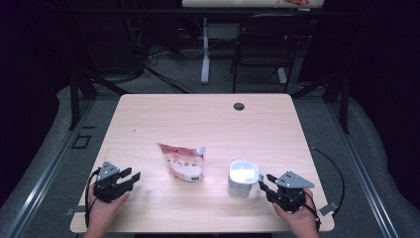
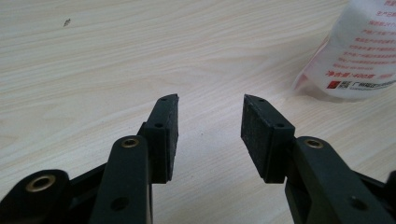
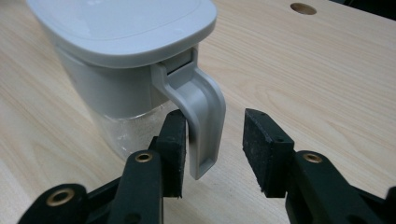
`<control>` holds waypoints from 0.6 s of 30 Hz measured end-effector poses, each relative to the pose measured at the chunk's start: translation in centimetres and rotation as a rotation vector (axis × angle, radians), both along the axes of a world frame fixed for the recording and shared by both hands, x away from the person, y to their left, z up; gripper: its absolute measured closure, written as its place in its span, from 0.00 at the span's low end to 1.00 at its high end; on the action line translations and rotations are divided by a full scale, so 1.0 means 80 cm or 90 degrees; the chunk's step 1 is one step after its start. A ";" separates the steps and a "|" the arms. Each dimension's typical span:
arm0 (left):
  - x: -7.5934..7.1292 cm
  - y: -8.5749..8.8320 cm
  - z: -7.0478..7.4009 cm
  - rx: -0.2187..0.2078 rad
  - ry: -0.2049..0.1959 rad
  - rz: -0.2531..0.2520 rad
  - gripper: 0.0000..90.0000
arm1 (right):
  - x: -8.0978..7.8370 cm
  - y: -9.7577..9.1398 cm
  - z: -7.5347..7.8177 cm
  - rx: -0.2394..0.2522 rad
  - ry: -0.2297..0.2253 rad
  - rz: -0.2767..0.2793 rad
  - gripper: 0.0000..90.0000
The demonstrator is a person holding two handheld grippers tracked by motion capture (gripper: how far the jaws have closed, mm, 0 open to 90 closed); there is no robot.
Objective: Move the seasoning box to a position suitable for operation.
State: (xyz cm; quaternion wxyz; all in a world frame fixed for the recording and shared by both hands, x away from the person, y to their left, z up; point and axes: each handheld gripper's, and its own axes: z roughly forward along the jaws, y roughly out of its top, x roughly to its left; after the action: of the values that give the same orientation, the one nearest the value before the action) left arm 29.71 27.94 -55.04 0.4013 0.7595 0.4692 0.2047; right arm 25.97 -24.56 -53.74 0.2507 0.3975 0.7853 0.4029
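Note:
A white-lidded jug (image 1: 242, 178) with a clear lower body stands at the front right of the wooden table (image 1: 208, 119). In the right gripper view its grey handle (image 3: 205, 121) hangs between the jaws of my right gripper (image 3: 215, 116). The left pad sits close beside the handle and the right pad stands well apart from it, so that gripper (image 1: 263, 182) is open. A red-and-white spouted pouch (image 1: 183, 163) lies flat near the table's middle. My left gripper (image 1: 132, 179) rests at the front left, open, with bare wood between its pads (image 2: 254, 126). The pouch (image 2: 355, 51) lies beyond it to the right.
A round cable hole (image 1: 239, 106) sits near the table's far edge. Behind the table are a black chair (image 1: 262, 44), another desk's white leg (image 1: 205, 54) and cables on the floor. Both hands hold the grippers close to the table's front edge.

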 end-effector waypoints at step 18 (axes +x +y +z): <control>-0.001 0.002 0.002 -0.003 0.003 0.006 0.63 | -0.005 -0.002 0.044 0.070 0.028 -0.082 1.00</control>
State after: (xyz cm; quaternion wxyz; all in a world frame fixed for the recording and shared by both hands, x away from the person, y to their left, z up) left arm 29.65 28.11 -54.91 0.4008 0.7568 0.4744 0.2036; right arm 25.60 -24.74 -50.20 0.2369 0.4688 0.7403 0.4196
